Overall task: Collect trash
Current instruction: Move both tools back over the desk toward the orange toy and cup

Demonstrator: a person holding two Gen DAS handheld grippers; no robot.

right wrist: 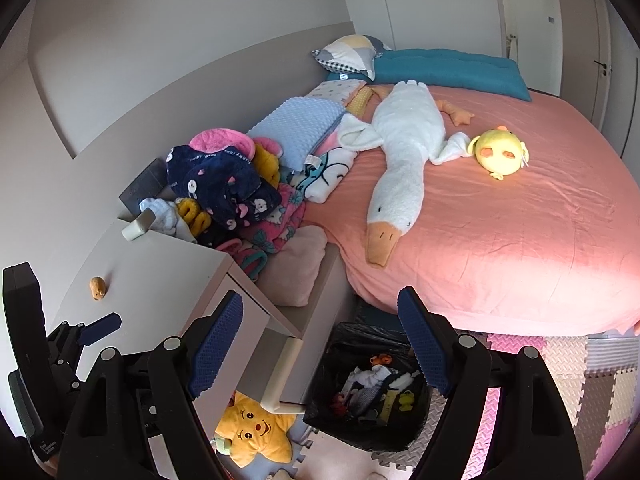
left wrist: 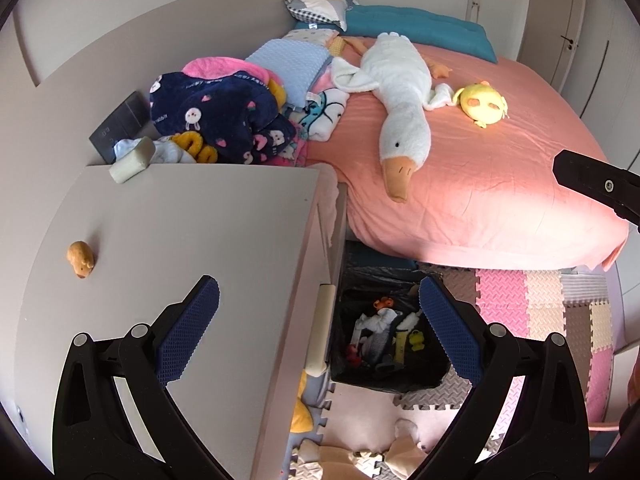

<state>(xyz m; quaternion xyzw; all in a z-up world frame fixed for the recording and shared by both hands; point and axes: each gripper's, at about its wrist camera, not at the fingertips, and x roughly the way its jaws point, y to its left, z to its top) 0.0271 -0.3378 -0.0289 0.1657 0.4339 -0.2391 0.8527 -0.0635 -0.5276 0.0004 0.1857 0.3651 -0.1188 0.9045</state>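
Observation:
A black-lined trash bin (left wrist: 424,384) stands on the floor between the nightstand and the bed, with tissues and small coloured scraps inside; it also shows in the right wrist view (right wrist: 320,420). My left gripper (left wrist: 320,328) is open and empty, hovering over the nightstand edge and the bin. My right gripper (right wrist: 320,352) is open and empty, above the bin. A small brown lump (left wrist: 81,258) lies on the nightstand top (left wrist: 200,232); it shows in the right wrist view (right wrist: 97,288) too. White crumpled pieces (left wrist: 404,432) lie on the floor mat.
A pink bed (left wrist: 480,168) holds a white goose plush (left wrist: 400,96), a yellow chick plush (left wrist: 482,102) and a pile of clothes (left wrist: 224,116). A white block (left wrist: 132,160) sits at the nightstand's back. A yellow star plush (right wrist: 252,432) lies on the foam mat (left wrist: 540,320).

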